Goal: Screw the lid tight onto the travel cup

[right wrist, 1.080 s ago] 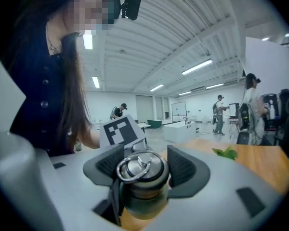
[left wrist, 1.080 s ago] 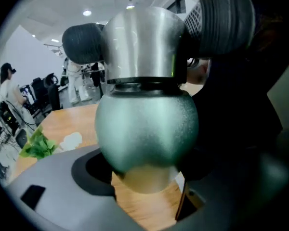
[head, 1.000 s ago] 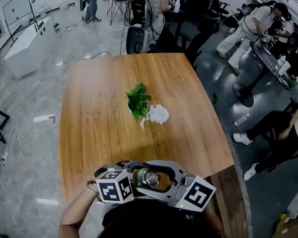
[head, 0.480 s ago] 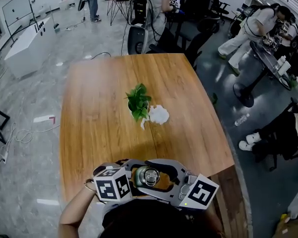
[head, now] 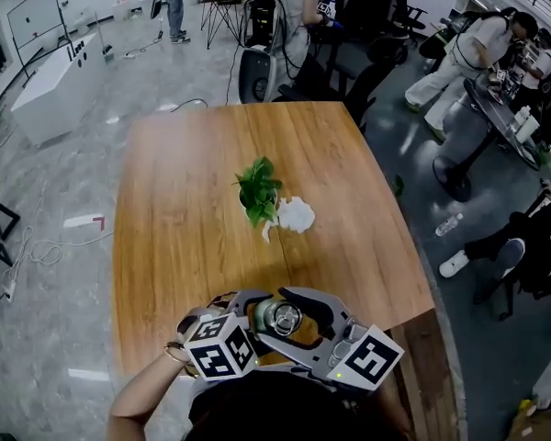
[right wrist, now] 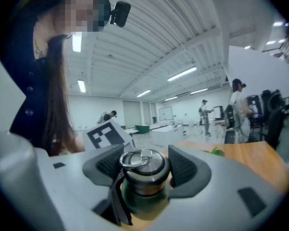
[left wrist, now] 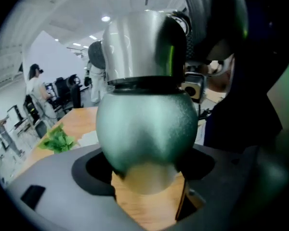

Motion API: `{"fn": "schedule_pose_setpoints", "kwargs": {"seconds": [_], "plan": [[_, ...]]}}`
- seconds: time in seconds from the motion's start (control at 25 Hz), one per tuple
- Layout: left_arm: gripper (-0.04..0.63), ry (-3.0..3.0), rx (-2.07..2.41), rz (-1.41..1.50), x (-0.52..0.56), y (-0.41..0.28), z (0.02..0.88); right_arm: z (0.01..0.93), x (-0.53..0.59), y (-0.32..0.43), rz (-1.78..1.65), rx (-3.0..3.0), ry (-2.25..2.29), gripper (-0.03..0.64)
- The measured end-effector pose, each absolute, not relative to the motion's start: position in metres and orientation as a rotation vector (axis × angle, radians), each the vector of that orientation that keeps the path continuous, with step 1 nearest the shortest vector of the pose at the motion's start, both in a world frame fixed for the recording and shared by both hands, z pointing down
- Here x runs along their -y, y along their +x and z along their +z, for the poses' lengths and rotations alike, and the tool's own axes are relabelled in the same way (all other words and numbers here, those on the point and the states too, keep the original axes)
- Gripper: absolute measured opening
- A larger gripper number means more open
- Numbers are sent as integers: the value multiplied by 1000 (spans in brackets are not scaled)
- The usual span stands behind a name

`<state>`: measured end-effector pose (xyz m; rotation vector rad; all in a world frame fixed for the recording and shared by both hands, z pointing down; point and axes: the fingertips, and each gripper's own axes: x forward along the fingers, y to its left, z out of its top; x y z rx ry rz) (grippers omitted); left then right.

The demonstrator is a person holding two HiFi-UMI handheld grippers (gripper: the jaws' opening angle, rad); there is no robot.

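Note:
A green travel cup (head: 277, 318) with a steel ring-topped lid is held over the near edge of the wooden table (head: 184, 237). My left gripper (head: 253, 326) is shut on the cup's rounded green body (left wrist: 147, 129), and the steel lid (left wrist: 144, 47) shows above it in the left gripper view. My right gripper (head: 296, 324) comes in from the right. In the right gripper view its ribbed pads (right wrist: 183, 166) sit on both sides of the lid (right wrist: 143, 165), so the right gripper (right wrist: 143, 171) is shut on it. The cup's base is hidden.
A small potted plant (head: 257, 189) and a white crumpled sheet (head: 296, 214) sit mid-table. Office chairs and people stand beyond the far end and on the right. A bottle (head: 446, 222) lies on the floor to the right.
Both grippers have twisted about the cup. The left marker cube has swung right and down, and the right gripper's fingers have turned round the lid. The cup stayed near the table's front edge.

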<state>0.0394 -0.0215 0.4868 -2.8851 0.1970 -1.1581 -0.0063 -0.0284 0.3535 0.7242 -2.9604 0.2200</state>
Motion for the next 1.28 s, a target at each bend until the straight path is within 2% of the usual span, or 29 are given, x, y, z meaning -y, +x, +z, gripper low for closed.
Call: {"fn": "schedule_pose_setpoints", "kwargs": {"seconds": [0.12, 0.2, 0.4, 0.48, 0.72, 1.04, 1.28], "plan": [[391, -2885, 141, -1148, -9, 39, 487, 355, 5, -12, 229, 2977, 434, 275], [391, -2887, 186, -1168, -14, 40, 489, 359, 1, -15, 190, 2958, 390, 273], [391, -2878, -353, -1197, 31, 38, 488, 357, 35, -9, 138, 2911, 825, 275], [391, -2859, -411, -1185, 35, 36, 484, 352, 35, -8, 189, 2940, 831, 275], [391, -2957, 106, -1072, -6, 37, 472, 345, 10, -12, 199, 2990, 457, 281], [391, -2816, -431, -1207, 45, 28, 481, 351, 37, -7, 150, 2936, 857, 280], [391, -2950, 159, -1142, -9, 32, 474, 344, 11, -14, 210, 2995, 495, 281]]}}
